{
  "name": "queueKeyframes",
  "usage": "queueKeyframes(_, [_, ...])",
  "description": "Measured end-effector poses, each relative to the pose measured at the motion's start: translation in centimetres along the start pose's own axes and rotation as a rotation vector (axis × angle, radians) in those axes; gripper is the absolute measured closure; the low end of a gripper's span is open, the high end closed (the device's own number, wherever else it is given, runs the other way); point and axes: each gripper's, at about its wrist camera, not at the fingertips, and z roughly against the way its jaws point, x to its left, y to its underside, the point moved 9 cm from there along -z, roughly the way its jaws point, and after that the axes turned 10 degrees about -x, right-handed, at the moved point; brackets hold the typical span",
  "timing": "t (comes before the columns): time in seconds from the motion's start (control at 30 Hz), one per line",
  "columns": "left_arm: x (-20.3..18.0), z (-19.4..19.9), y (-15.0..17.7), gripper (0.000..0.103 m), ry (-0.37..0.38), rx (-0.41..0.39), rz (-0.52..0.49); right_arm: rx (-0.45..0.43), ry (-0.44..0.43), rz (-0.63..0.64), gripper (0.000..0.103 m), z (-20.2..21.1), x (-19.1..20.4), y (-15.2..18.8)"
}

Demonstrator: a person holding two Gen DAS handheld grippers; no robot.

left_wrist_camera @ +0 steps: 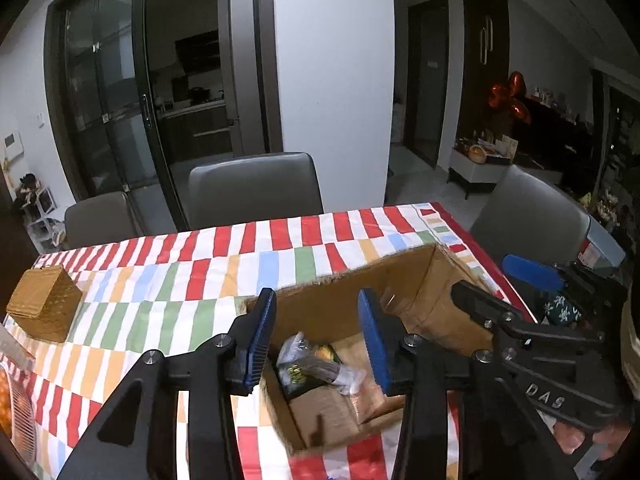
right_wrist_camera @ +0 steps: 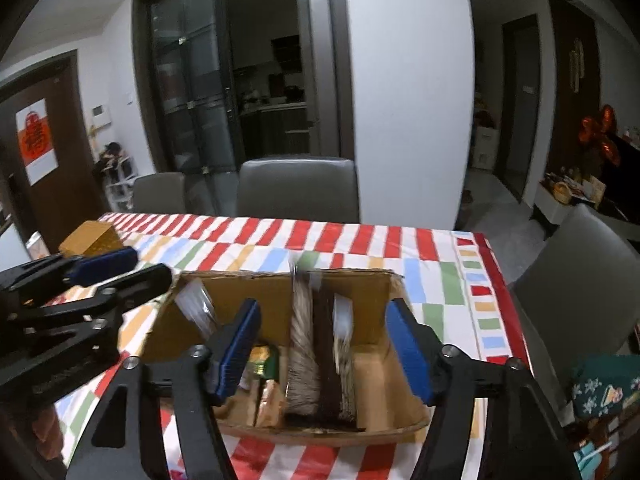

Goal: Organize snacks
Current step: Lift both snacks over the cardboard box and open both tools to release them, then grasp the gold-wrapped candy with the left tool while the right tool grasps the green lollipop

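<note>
Both claws, left claw (left_wrist_camera: 318,340) and right claw (right_wrist_camera: 324,354), are held spread, empty, over the cardboard box (right_wrist_camera: 376,304); upright snack packets (right_wrist_camera: 306,344) could be toppled if brushed.

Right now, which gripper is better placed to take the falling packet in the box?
Right gripper, probably: its open fingers frame the blurred snack packet in the cardboard box. The left gripper is open over a green packet.

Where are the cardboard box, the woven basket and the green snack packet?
cardboard box (left_wrist_camera: 400,276): left wrist view, inner far wall.
woven basket (left_wrist_camera: 44,308): left wrist view, front side.
green snack packet (left_wrist_camera: 304,372): left wrist view, its middle.
</note>
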Motion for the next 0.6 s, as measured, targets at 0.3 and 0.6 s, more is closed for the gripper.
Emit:
queueKeyframes(0.3, [-0.8, 5.0, 2.5, 0.038, -0.022, -0.037, -0.036, -0.019, -0.025, 0.018, 0.037, 4.4, 0.9, 2.1])
queueKeyframes(0.6, [-1.6, 10.3, 3.8, 0.032, -0.019, -0.095, -0.054, -0.044, -0.046, 0.033, 0.037, 9.5, 2.1, 4.5])
